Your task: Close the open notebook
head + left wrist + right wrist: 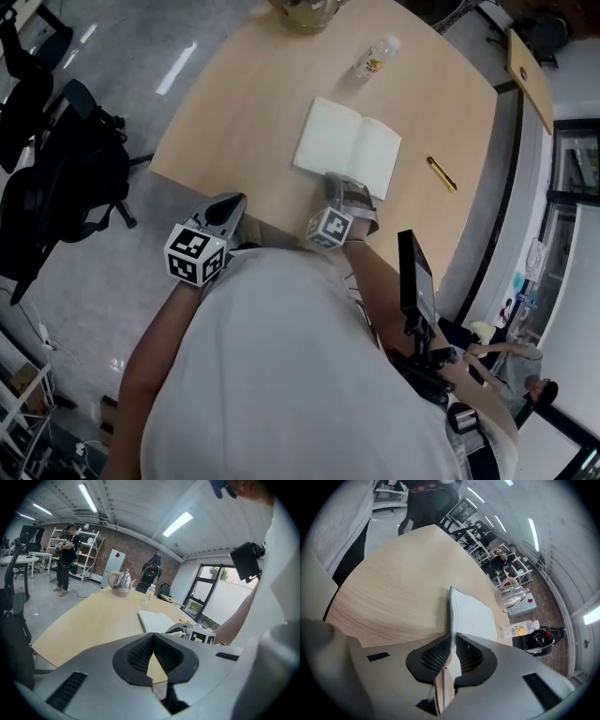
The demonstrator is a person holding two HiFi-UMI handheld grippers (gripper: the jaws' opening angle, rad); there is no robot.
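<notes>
On the table (pixel 246 98), near its middle, the notebook (pixel 347 147) lies open with blank pages up. At the near edge of its right half, the right gripper (pixel 349 187) is clamped on the notebook: in the right gripper view the pads (pixel 438 654) press a thin edge, which is probably the cover with a few pages, though the angle leaves that unsure. Near and to the left, the left gripper (pixel 234 202) hangs over the table's near edge, well apart from the notebook. Its jaws are together at the tips and hold nothing. Right of the notebook lies a pen (pixel 442 173). Beyond it lies a bottle (pixel 377 56), and a kettle (pixel 305 11) stands at the far edge.
</notes>
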